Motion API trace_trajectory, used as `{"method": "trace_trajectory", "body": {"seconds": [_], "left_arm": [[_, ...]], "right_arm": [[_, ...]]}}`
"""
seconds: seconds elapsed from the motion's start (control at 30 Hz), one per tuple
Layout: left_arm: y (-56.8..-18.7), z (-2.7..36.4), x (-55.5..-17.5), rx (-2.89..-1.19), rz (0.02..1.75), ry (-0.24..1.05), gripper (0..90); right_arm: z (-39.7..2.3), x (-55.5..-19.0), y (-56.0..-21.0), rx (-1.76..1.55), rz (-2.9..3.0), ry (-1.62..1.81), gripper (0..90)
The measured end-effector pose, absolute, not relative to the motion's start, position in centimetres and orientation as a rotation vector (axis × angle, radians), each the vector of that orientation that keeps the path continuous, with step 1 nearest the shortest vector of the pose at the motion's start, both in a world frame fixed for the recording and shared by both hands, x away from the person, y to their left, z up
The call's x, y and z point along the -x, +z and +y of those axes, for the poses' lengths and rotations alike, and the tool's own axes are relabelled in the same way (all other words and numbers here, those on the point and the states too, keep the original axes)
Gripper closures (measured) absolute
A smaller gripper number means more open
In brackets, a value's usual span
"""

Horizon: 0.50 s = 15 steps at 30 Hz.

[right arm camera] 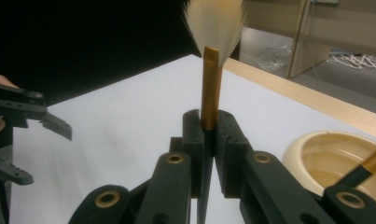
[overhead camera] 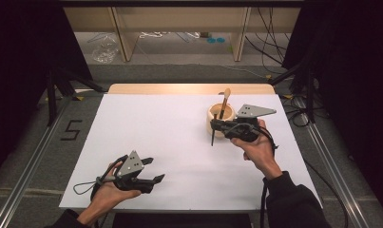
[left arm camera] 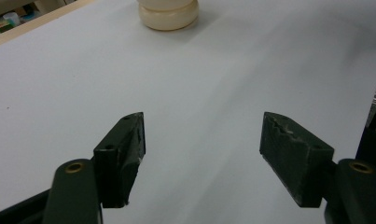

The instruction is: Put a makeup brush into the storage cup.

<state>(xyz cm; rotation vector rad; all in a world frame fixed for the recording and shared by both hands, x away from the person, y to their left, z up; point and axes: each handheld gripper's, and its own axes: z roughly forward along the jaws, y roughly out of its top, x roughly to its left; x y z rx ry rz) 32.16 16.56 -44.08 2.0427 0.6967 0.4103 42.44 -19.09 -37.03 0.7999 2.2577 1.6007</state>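
Two grippers are at work over the white table top [overhead camera: 179,142], and places here are told from the cream holder [overhead camera: 220,118], a round wooden cup standing on the far right part of that top. Nearest the person, well apart from the holder and toward the near left edge, the left gripper [overhead camera: 151,171] rests low over the sheet in the person's left hand [overhead camera: 106,194]. Its jaws stand wide apart with nothing between them; the left gripper view shows bare white sheet in the gap, with the holder [left arm camera: 168,14] far ahead.

Just in front of the holder, on its near side, the right gripper [overhead camera: 215,126] is held in the person's right hand [overhead camera: 260,149]. Its jaws are pressed tight on a brush [right arm camera: 210,88]: the golden ferrule rises from between the pads to a pale tuft of bristles, and the dark pointed handle [overhead camera: 212,137] hangs below toward the table. In the right gripper view the holder [right arm camera: 316,149] lies just beside the jaws.

Inside the holder a second brush [overhead camera: 224,102] stands leaning, bristles up. Beyond the holder runs the table's wooden far edge [overhead camera: 189,89].
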Motion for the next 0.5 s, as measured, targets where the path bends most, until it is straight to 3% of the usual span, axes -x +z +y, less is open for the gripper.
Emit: {"method": "trace_trajectory", "body": {"seconds": [0.5], "left_arm": [[-44.2, 16.5, -32.1, -2.045, 0.694, 0.399, 31.1]], "right_arm": [[-21.7, -44.7, -36.5, -0.927, 2.216, 1.555, 84.4]]}}
